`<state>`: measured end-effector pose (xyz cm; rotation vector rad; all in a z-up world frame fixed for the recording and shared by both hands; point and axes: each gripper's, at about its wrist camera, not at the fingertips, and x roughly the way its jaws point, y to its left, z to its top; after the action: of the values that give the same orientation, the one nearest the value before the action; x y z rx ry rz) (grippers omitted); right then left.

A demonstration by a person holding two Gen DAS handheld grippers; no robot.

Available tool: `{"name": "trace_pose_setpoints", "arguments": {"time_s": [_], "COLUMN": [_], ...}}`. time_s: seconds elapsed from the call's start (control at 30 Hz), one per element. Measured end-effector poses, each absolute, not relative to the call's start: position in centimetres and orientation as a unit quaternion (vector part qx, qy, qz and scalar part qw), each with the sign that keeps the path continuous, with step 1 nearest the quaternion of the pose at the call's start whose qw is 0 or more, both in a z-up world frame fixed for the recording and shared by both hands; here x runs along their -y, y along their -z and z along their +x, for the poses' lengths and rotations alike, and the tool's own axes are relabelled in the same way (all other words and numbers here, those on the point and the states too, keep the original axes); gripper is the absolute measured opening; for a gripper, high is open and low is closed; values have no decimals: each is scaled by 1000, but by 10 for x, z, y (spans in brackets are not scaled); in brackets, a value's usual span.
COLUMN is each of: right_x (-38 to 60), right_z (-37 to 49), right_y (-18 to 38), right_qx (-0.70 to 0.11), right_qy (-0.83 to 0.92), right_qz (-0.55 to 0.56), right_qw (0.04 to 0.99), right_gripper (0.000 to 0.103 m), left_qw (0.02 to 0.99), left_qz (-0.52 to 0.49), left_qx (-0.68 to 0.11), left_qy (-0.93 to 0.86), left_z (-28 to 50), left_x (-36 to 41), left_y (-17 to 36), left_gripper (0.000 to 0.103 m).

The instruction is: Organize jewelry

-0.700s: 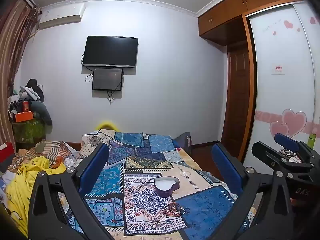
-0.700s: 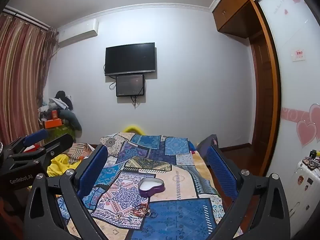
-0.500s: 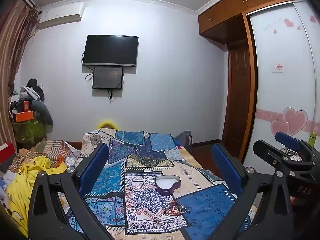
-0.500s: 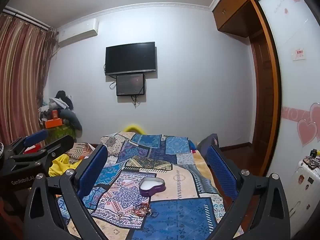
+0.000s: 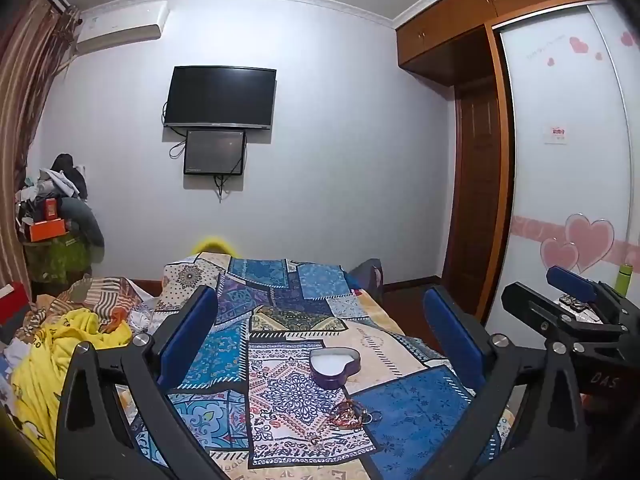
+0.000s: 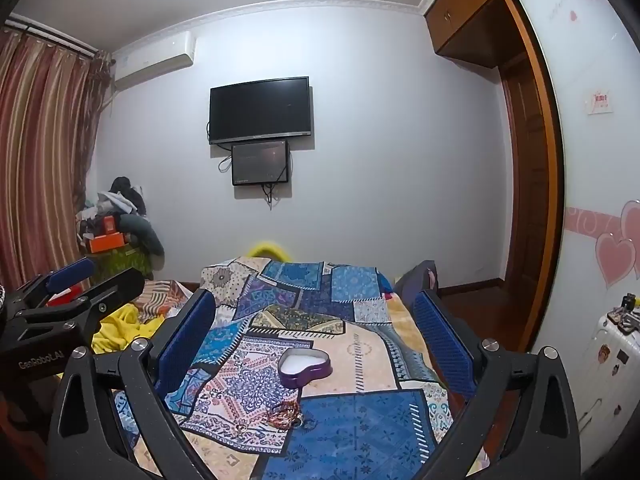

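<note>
Holding both grippers level above the bed, I kept my left gripper [image 5: 320, 340] and my right gripper [image 6: 312, 340] spread wide, nothing between their blue pads. On the patchwork blue-and-cream bedspread [image 5: 416, 404] lay a small tangle of reddish-gold jewelry [image 5: 352, 414], ahead of and below both grippers. Just beyond it sat an open purple heart-shaped tin with a white lining [image 5: 334, 365]. Neither gripper looked clearly nearer; the tangle showed no clear long axis.
</note>
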<state>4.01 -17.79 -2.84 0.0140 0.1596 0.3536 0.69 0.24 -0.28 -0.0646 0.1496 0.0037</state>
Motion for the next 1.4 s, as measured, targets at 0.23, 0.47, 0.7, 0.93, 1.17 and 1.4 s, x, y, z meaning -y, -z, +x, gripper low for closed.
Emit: {"name": "trace_pose_setpoints", "arguments": {"time_s": [0.23,0.47,0.7,0.93,1.17,1.4], "right_x": [178,178,178,176,176,175], "right_z": [40,40,40,41,41,42], "right_y": [29,28,28,28,28,29], "right_qx": [-80,-81,-82,-82,-83,-85], "right_qy": [-175,-175,-175,-175,-176,-177], "right_qz": [6,6,6,4,5,5], "right_qw": [981,981,981,981,981,981], "right_gripper": [99,99,99,99,99,99], "left_qw": [997,997,997,996,996,996], "left_qz": [-31,-32,-30,-33,-31,-32], "left_qx": [-75,-77,-77,-80,-80,-81], "left_qy": [-3,-2,-3,-2,-1,0], "left_z": [6,6,6,7,8,8], "left_x": [-2,-1,0,0,-2,-2], "left_y": [2,1,1,1,2,3], "left_gripper": [103,103,103,103,103,103]}}
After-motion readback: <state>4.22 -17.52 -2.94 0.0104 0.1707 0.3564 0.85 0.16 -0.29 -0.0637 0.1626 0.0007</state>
